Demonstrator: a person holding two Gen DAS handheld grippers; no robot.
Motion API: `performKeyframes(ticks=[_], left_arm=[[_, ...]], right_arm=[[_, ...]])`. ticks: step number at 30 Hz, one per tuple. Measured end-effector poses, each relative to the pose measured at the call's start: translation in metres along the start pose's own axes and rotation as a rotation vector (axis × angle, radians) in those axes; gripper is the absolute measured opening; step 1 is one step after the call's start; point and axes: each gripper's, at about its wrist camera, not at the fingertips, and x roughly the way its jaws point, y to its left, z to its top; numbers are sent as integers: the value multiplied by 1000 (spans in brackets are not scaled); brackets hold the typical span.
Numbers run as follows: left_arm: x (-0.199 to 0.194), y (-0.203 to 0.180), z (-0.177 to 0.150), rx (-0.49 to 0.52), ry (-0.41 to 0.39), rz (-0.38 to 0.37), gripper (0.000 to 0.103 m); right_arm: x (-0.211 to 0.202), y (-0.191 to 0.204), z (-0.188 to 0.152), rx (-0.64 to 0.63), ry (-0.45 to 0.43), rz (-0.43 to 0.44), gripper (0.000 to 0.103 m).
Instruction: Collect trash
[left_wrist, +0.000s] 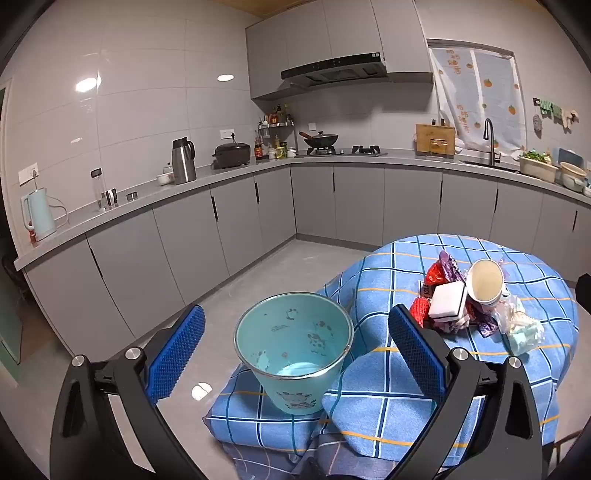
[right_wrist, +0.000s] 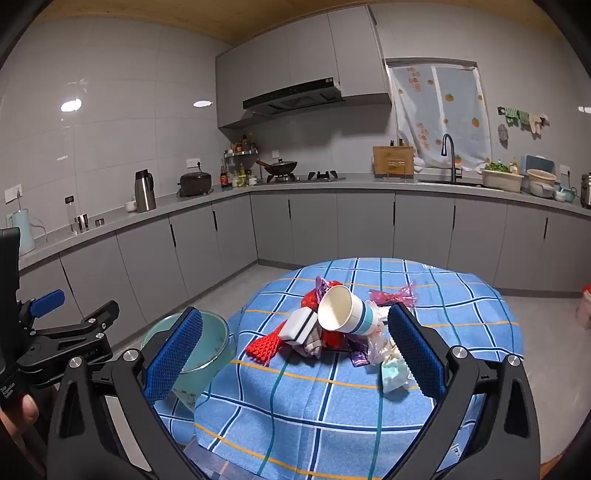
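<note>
A teal bin (left_wrist: 293, 350) stands upright on a cloth-covered seat, between the open fingers of my left gripper (left_wrist: 295, 350); it looks empty apart from a pale scrap at its bottom. A trash pile lies on the blue checked table (right_wrist: 461, 317): a tipped paper cup (right_wrist: 347, 310), a white block (right_wrist: 297, 326), red wrappers (right_wrist: 264, 347), a pink wrapper (right_wrist: 393, 295) and clear plastic (right_wrist: 391, 369). My right gripper (right_wrist: 295, 350) is open and empty, just in front of the pile. The pile also shows in the left view, with the cup (left_wrist: 484, 282) on top. The bin (right_wrist: 205, 347) sits left of the right gripper.
Grey kitchen counters (right_wrist: 184, 206) run along the back and left walls, with a kettle, flask, stove and sink. Grey floor (left_wrist: 280, 269) lies between the table and the cabinets. The left gripper's body (right_wrist: 55, 339) shows at the left edge of the right wrist view.
</note>
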Motion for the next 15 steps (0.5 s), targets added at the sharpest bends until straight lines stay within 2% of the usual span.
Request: performKeyframes(ticks=[15], left_arm=[[-1,1,2,2,-2,3,98]], right_arm=[[1,-2,1,14,2,3,99]])
